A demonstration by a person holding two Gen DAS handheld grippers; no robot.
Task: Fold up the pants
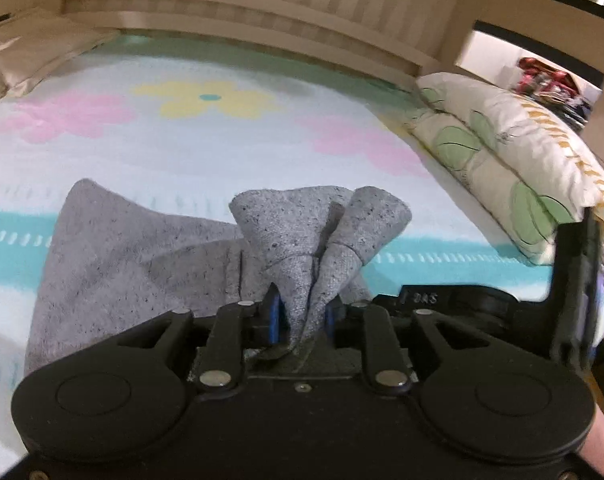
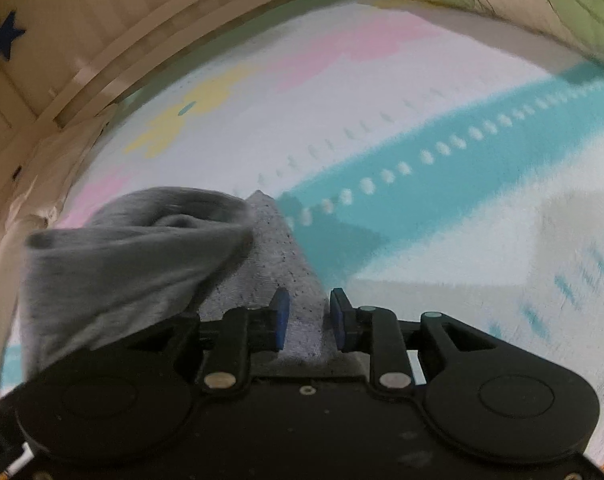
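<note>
Left gripper, low centre of its frame, has a bunched fold of the grey pants between partly spread jaws. Right gripper straddles another fold; whether either pinches, I cannot tell. Most fabric lies on the flowered blanket. Loose jaws could drop the cloth, collapsing the fold unevenly.

grey flecked pants, bunched, apparently partly lifted off the bedspread.
</note>
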